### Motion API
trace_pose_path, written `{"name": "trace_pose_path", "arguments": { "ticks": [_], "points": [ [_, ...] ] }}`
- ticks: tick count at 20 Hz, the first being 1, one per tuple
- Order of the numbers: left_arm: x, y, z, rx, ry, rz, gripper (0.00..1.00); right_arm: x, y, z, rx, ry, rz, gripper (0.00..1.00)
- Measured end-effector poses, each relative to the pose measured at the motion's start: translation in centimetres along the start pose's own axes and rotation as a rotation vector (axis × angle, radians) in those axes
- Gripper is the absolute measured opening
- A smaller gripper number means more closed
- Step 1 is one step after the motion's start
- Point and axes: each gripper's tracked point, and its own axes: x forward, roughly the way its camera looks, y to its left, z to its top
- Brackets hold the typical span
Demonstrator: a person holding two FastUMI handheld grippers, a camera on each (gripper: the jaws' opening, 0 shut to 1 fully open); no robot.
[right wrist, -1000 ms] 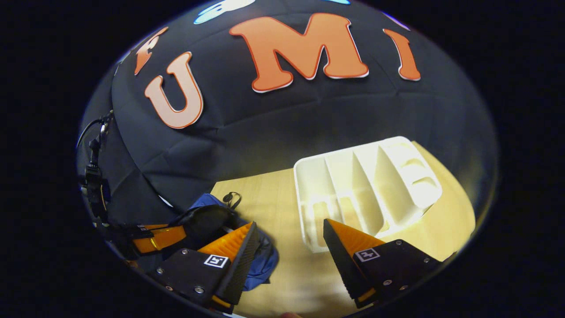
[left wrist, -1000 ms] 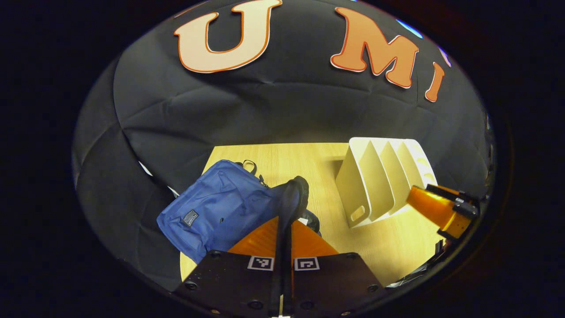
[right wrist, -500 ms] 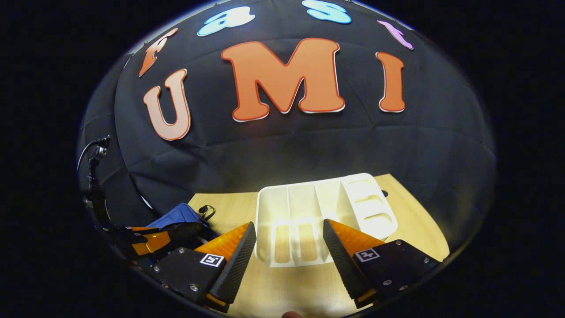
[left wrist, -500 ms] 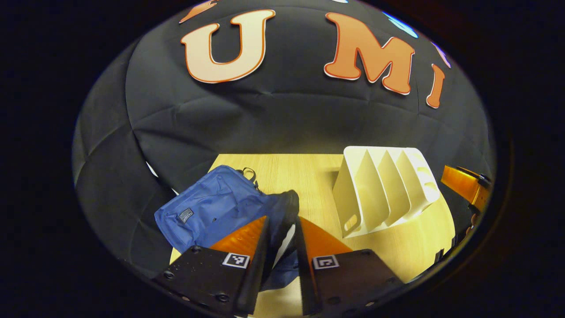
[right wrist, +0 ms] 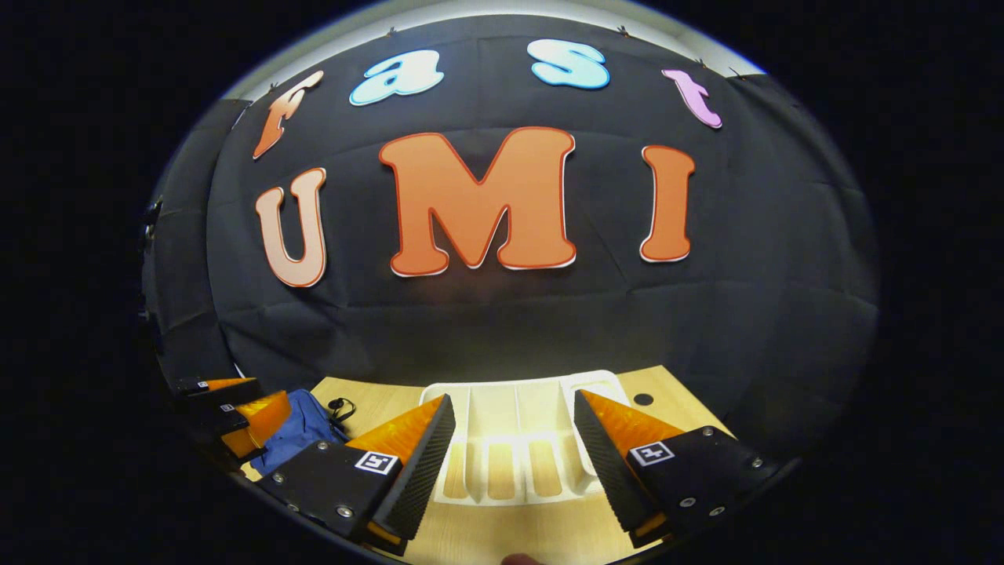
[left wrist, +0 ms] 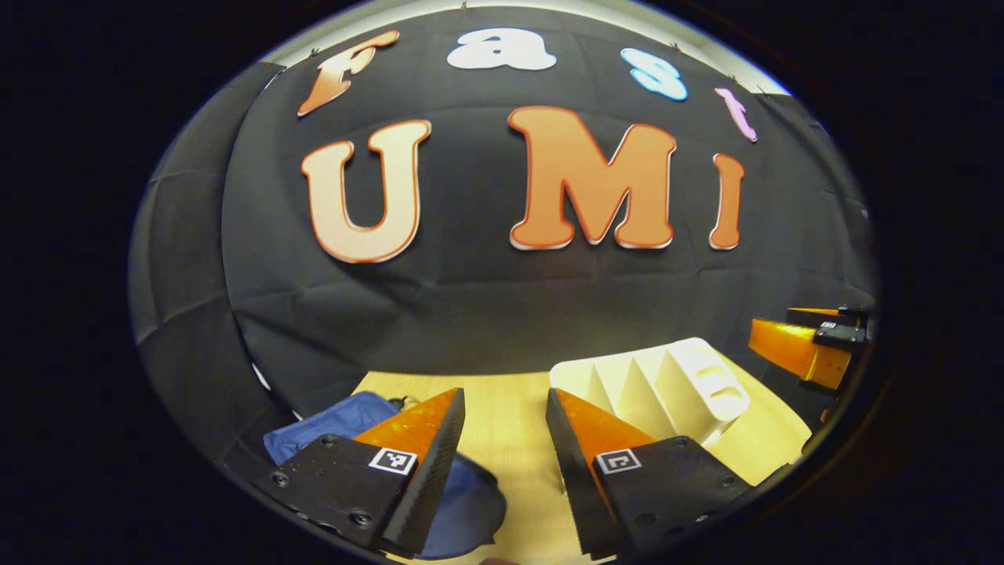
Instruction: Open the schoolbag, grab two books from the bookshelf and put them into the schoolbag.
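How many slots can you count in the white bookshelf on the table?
3. In the right gripper view the bookshelf shows a left slot, a middle slot and a right slot; the claw fingers overlap its two ends, so more may be hidden.

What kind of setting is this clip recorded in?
Likely a staged recording booth, not a real room: a black cloth wall behind a small wooden table holding just a blue schoolbag and white bookshelf.

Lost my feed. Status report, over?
Left gripper open, right gripper open, both holding nothing. Schoolbag lying on table. Bookshelf slots bare. Nothing in the way.
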Motion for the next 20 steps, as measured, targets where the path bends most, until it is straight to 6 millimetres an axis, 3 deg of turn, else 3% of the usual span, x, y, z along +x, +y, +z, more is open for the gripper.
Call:
{"name": "trace_pose_path", "arguments": {
  "ticks": [3, 8, 14, 20],
  "points": [
    [-0.6, -2.5, 2.8, -0.021, -0.121, -0.034, 0.72, -0.6, -1.2, 1.3, -0.006, -0.052, -0.008, 0.92],
    [-2.6, -4.2, 6.3, -0.031, -0.282, -0.038, 0.73, -1.3, -3.1, 3.2, 0.002, -0.147, -0.027, 0.92],
    [-4.5, -5.0, 7.1, -0.073, -0.349, -0.02, 0.74, -2.2, -3.9, 3.7, 0.015, -0.22, -0.044, 0.91],
    [-5.3, -6.2, 5.2, -0.052, -0.328, -0.004, 0.84, -2.6, -4.2, 1.4, 0.016, -0.195, -0.04, 0.91]
  ]
}}
